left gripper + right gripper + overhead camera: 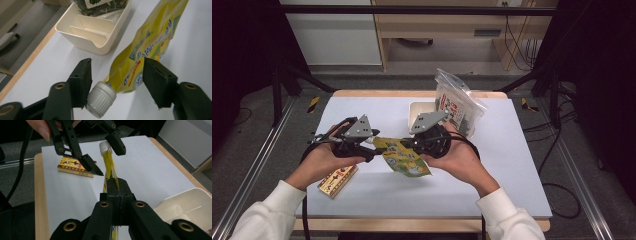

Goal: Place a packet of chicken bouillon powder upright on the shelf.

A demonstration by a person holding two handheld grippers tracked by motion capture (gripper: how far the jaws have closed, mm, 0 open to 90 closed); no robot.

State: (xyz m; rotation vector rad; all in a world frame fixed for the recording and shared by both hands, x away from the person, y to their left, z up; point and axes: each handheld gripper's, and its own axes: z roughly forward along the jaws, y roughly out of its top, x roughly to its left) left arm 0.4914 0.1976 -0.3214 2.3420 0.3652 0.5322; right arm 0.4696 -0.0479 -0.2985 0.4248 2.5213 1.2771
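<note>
Both of your grippers meet over the middle of the table [362, 107]. Your right gripper [117, 185] is clamped tight on the yellow spouted pouch [404, 156], lifted off the surface. Your left gripper [116, 75] stands wide around its grey cap [101, 98]. A cream bin [100, 31] sits toward the far edge, a small red box [337, 180] near the left front corner.
</note>
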